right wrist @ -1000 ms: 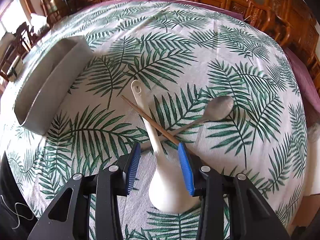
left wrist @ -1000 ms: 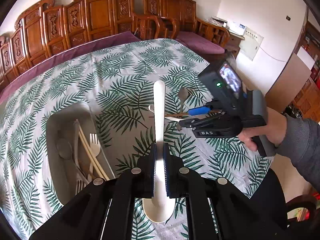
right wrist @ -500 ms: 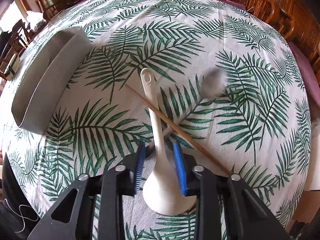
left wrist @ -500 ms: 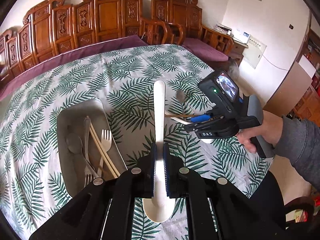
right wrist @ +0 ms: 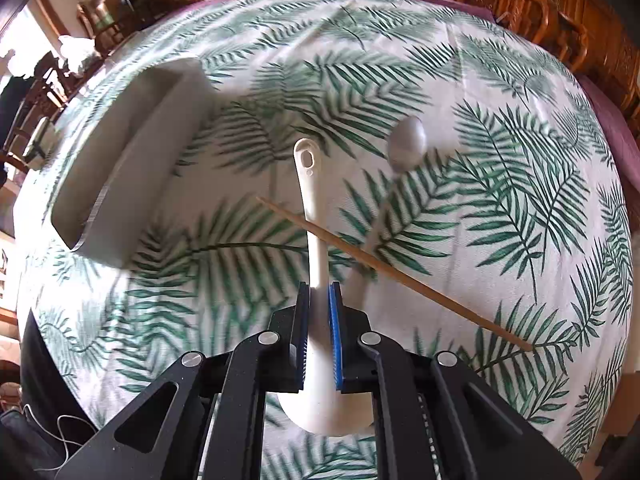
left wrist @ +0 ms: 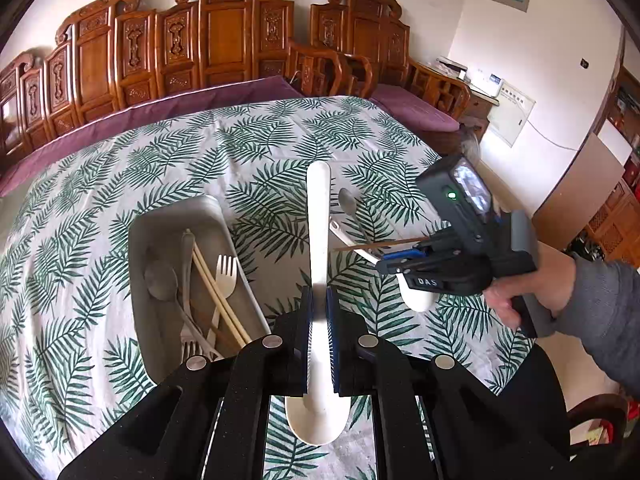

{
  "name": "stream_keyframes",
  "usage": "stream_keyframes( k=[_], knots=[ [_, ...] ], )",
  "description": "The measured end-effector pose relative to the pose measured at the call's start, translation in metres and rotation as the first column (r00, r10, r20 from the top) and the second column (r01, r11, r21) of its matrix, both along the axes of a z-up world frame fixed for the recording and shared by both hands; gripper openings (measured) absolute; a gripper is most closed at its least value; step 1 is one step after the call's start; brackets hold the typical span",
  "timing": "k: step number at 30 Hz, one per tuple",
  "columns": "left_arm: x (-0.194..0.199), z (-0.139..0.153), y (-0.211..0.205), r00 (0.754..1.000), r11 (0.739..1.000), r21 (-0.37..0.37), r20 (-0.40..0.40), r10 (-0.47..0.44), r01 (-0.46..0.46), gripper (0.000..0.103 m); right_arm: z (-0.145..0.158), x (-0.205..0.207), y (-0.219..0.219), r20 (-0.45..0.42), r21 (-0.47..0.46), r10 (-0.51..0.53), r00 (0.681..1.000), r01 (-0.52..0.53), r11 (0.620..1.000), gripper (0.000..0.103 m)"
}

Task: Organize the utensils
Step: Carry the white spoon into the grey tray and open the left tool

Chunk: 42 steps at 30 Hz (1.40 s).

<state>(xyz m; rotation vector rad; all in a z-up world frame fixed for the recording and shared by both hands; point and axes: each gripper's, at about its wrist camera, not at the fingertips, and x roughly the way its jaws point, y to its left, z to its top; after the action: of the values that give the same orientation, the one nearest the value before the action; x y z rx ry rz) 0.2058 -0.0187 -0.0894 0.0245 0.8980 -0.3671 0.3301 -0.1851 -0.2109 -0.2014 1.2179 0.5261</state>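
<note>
My left gripper (left wrist: 318, 292) is shut on the flat handle of a white spoon (left wrist: 318, 220), whose bowl hangs below the jaws. My right gripper (right wrist: 319, 292) is closing its jaws, and the blue pads press on the handle of a white ladle (right wrist: 310, 208). A wooden chopstick (right wrist: 420, 280) lies slanted across that handle. Beyond it, a metal spoon (right wrist: 406, 142) rests on the cloth. The left wrist view shows the right gripper (left wrist: 394, 260) in a person's hand (left wrist: 520, 296), to the right of my held spoon.
A grey tray (left wrist: 172, 216) sits on the leaf-print tablecloth (left wrist: 260, 140), left of the left gripper. It holds a fork (left wrist: 226, 272), chopsticks (left wrist: 216, 292) and a metal spoon (left wrist: 160, 280). Carved wooden chairs (left wrist: 224, 44) line the far side of the table.
The right jaws have closed from wide apart onto the ladle handle. The chopstick and the metal spoon have shifted on the cloth. In the left wrist view the tray has slid right, closer to the held spoon.
</note>
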Motion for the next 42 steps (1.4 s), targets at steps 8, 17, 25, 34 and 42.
stream_keyframes(
  k=[8, 17, 25, 34, 42],
  knots=[
    [-0.003, 0.0, 0.011, 1.0, 1.0, -0.006, 0.005, 0.021, -0.021, 0.006, 0.032, -0.029, 0.019, 0.04, 0.084, 0.022, 0.999, -0.025, 0.996, 0.011],
    [0.004, 0.001, 0.028, 0.999, 0.999, -0.012, 0.013, 0.053, -0.053, 0.006, 0.07, -0.049, 0.027, 0.122, 0.179, -0.041, 0.992, 0.019, 0.984, 0.011],
    [0.017, -0.006, 0.048, 0.995, 0.995, -0.01, 0.004, 0.095, -0.095, 0.006, 0.087, -0.056, 0.034, 0.168, 0.19, -0.047, 0.985, 0.015, 0.982, 0.011],
    [0.036, -0.022, 0.07, 0.989, 0.989, -0.003, -0.019, 0.146, -0.146, 0.006, 0.094, -0.061, 0.05, 0.18, 0.192, -0.023, 0.983, -0.012, 0.981, 0.011],
    [0.057, -0.043, 0.089, 0.978, 0.98, -0.016, -0.071, 0.196, -0.198, 0.006, 0.098, -0.059, 0.072, 0.18, 0.191, 0.009, 0.984, -0.044, 0.981, 0.011]
  ],
)
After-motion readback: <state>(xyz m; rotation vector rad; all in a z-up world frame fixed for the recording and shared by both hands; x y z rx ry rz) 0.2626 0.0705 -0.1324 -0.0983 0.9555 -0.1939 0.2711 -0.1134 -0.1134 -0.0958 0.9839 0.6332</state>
